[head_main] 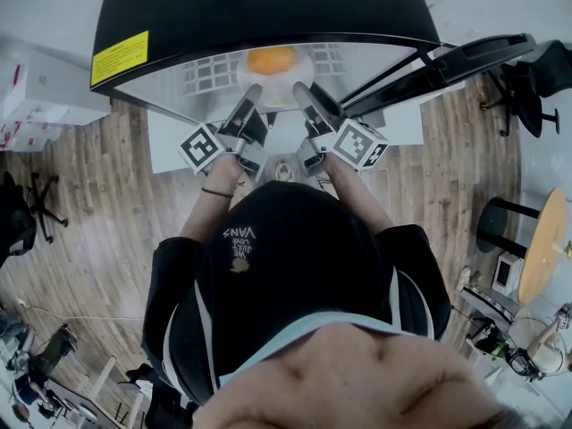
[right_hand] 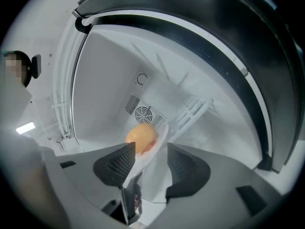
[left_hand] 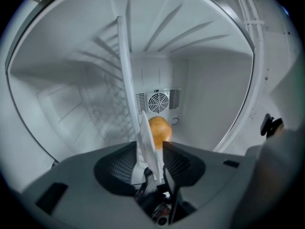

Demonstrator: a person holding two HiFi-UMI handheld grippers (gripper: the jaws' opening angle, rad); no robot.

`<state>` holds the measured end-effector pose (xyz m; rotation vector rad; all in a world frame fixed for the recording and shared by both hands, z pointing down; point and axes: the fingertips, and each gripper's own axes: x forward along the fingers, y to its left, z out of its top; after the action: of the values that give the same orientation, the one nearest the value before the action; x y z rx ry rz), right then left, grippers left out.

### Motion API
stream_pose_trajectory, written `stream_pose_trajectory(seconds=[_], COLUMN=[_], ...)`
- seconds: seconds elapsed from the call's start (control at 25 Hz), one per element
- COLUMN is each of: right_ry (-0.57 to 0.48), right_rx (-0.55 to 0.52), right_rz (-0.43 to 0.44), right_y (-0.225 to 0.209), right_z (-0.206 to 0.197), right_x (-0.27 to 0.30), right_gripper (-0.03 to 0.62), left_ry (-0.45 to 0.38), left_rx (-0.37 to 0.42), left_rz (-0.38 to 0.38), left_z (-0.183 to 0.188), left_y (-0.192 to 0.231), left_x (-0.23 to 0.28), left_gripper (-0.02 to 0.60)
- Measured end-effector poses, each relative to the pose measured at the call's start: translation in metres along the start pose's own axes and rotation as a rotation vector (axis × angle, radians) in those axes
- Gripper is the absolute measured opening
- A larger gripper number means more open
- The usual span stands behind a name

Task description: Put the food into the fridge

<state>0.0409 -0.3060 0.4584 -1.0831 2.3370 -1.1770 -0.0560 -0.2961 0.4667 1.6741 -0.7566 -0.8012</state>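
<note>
Left gripper (left_hand: 150, 147) fingers standing apart, plate (left_hand: 127, 80) rim passing between them, unpinched. Orange food (left_hand: 160, 128) sitting on plate just beyond fingertips, inside fridge (left_hand: 209, 94). Right gripper (right_hand: 150, 148) fingers gaping too, plate rim lying between.

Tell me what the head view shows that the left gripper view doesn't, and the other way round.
Only the head view: the marker cubes on the grippers, the yellow label on the black outside of the fridge, the wood floor and the person's black hoodie.

Only the left gripper view: the round fan vent on the back wall, and the left gripper with its jaws apart and the rim of the plate between them.

Both: the orange food on that plate inside the fridge.
</note>
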Motion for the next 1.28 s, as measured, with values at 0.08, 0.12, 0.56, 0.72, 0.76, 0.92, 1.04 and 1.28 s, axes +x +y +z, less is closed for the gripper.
stream_pose_trajectory(seconds=[0.08, 0.12, 0.56, 0.72, 0.76, 0.92, 1.04, 1.28], right_ry=[0.001, 0.001, -0.027, -0.003, 0.004, 0.024, 0.040, 0.076], right_rx=[-0.016, -0.024, -0.250, -0.347, -0.368, -0.460, -0.525, -0.629], right_rz=[-0.005, -0.007, -0.053, -0.060, -0.062, -0.076, -0.083, -0.103], right_y=[0.000, 0.000, 0.007, 0.013, 0.014, 0.018, 0.020, 0.019], right_z=[0.000, -0.001, 0.003, -0.005, -0.008, -0.015, -0.018, -0.025], right_x=[-0.002, -0.003, -0.019, -0.022, -0.023, -0.024, -0.024, -0.025], right_gripper=[0.201, 0.201, 0.206, 0.206, 0.206, 0.206, 0.206, 0.206], left_ry=[0.001, 0.006, 0.027, 0.081, 0.102, 0.160, 0.193, 0.247], left_rx=[0.032, 0.058, 0.461, 0.645, 0.694, 0.817, 0.884, 0.945], left_rz=[-0.005, -0.007, 0.125, 0.161, 0.170, 0.192, 0.204, 0.223], left_z=[0.002, 0.002, 0.008, 0.001, -0.002, -0.010, -0.014, -0.023], left_y=[-0.003, -0.005, -0.001, -0.003, -0.003, -0.004, -0.005, -0.002], left_x=[-0.004, -0.005, -0.031, -0.035, -0.036, -0.036, -0.035, -0.034], left_gripper=[0.155, 0.158, 0.166, 0.166, 0.166, 0.166, 0.166, 0.166])
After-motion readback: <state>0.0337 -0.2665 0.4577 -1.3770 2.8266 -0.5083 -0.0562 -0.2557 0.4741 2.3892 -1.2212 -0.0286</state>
